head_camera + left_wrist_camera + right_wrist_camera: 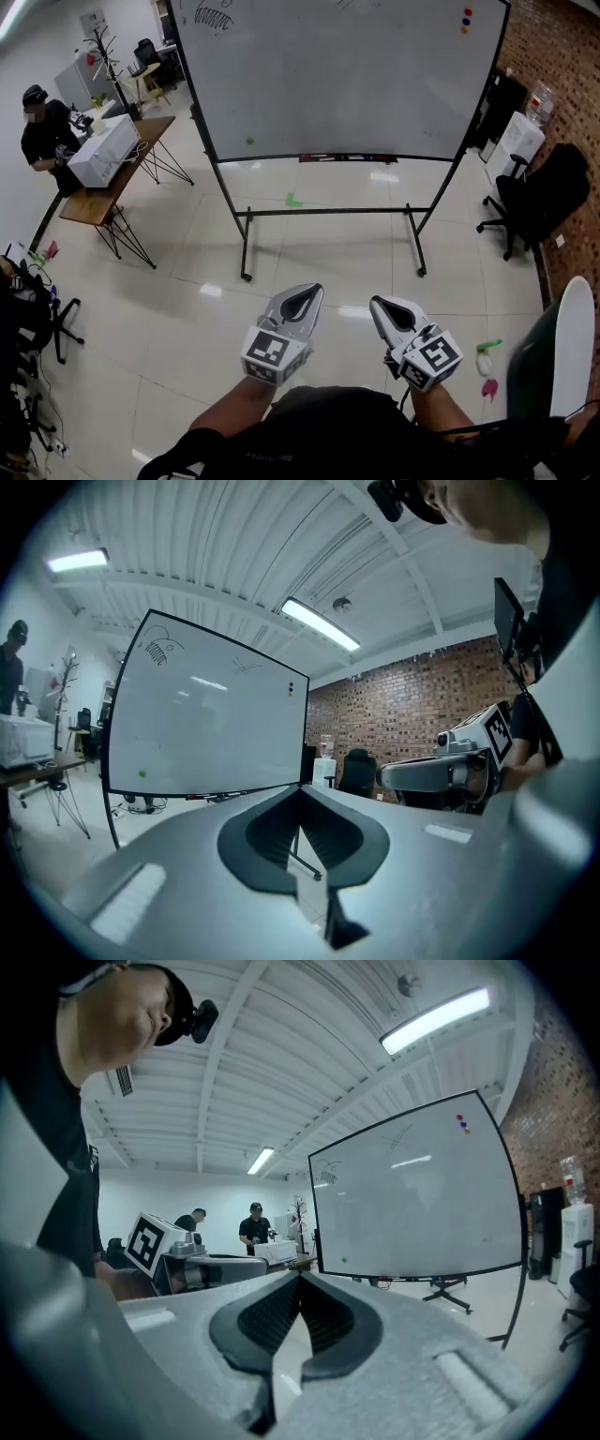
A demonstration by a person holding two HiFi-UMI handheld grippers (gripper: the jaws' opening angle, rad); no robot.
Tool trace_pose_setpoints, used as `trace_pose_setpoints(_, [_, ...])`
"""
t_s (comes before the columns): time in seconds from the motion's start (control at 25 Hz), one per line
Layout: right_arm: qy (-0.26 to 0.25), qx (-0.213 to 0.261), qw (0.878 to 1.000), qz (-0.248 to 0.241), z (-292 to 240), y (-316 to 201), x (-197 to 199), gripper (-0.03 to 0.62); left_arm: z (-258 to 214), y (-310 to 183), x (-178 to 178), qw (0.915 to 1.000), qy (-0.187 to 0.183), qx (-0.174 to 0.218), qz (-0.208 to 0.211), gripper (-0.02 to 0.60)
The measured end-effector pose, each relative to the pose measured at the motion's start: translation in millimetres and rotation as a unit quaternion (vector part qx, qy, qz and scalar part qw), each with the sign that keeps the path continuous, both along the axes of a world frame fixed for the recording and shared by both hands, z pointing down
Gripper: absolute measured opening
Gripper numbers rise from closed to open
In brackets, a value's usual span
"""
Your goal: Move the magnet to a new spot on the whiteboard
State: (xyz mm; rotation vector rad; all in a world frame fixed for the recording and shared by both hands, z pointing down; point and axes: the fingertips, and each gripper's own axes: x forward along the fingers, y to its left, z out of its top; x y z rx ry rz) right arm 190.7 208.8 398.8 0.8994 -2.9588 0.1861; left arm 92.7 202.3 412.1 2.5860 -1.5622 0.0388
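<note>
Green and small, one magnet (248, 141) is sitting low on the left of the whiteboard (347, 84), with three more coloured dots (466, 20), probably magnets too, at its top right. The left gripper (317, 290) and right gripper (375, 303) are hanging well short of the board, jaws pressed together on nothing. That is fitting either an approach to a magnet or a retreat after placing one. Any grasp would be calling for stepping closer.

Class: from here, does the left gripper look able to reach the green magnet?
Probably not: the left gripper sits near the person's body, bare floor separating it from the green magnet. Nothing blocks the path.
</note>
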Motion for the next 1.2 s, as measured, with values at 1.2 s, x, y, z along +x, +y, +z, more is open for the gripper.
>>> trace_pose_setpoints(1.2, [-0.003,0.003,1.000,0.009,-5,-12,88,0.003,-20,-8,67,0.9987,0.045,-0.010,-0.022,0.015])
